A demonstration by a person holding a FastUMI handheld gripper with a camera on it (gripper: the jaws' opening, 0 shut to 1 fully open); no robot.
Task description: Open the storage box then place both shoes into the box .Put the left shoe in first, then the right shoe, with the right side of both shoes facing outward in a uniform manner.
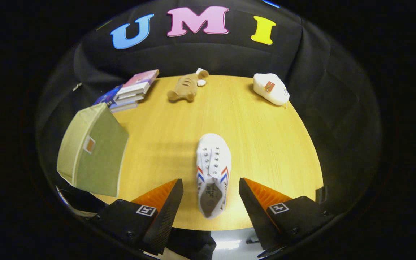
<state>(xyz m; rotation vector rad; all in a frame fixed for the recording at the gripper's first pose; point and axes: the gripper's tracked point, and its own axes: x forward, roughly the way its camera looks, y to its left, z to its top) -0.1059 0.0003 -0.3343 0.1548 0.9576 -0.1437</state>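
Note:
A white canvas shoe [213, 169] with red and blue stripes lies on the wooden table [265, 144], toe pointing away from me, heel toward me. Its heel end sits between my two fingers, with a gap on each side. My gripper [211, 184] is open and hovers above the shoe; neither finger touches it. A green fabric storage box [94, 155] stands at the table's left edge, to the left of my fingers, its flat green face toward the shoe. I cannot tell whether it is open.
A stack of books [132, 90] lies at the far left corner. A brown plush toy [186, 87] rests at the far middle, and a white pouch-like object [271, 88] at the far right. The table's near edge runs just beneath my fingers.

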